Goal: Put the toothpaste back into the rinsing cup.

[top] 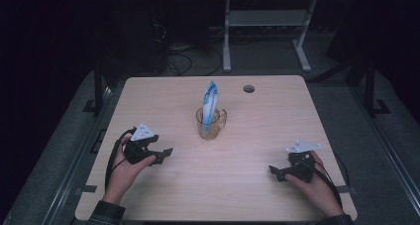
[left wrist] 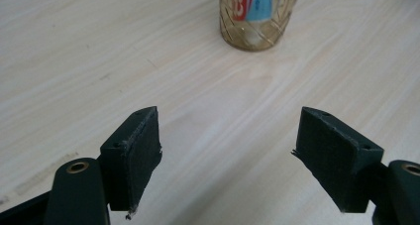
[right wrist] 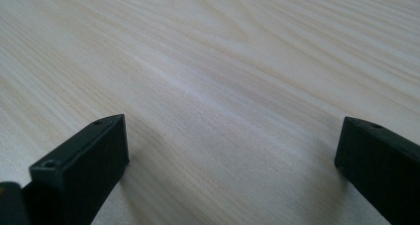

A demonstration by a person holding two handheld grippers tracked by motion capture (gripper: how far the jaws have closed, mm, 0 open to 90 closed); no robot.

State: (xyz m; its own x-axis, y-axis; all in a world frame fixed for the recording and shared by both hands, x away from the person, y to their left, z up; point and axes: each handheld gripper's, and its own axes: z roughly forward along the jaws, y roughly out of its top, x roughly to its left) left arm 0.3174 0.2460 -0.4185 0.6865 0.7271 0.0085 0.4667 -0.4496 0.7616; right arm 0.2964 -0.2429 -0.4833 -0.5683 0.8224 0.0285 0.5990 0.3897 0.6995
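Observation:
An amber glass mug (top: pixel 211 124) stands near the middle of the wooden table (top: pixel 257 111), with a blue and white tube (top: pixel 210 102) upright inside it. In the left gripper view the mug's base (left wrist: pixel 255 17) sits ahead of the jaws, the tube (left wrist: pixel 250 1) visible through the glass. My left gripper (top: pixel 166 154) lies low at the left, to the mug's front left, open, with nothing between its fingers (left wrist: pixel 136 155). My right gripper (top: pixel 274 172) rests at the front right, also open over bare wood, its fingers (right wrist: pixel 89 168) wide apart.
A round cable hole (top: pixel 248 88) sits near the table's far edge. Beyond the table stand the metal legs of another desk (top: pixel 227 41) and loose cables (top: pixel 183 61) on the dark floor. Black frame posts (top: pixel 97 88) flank the table.

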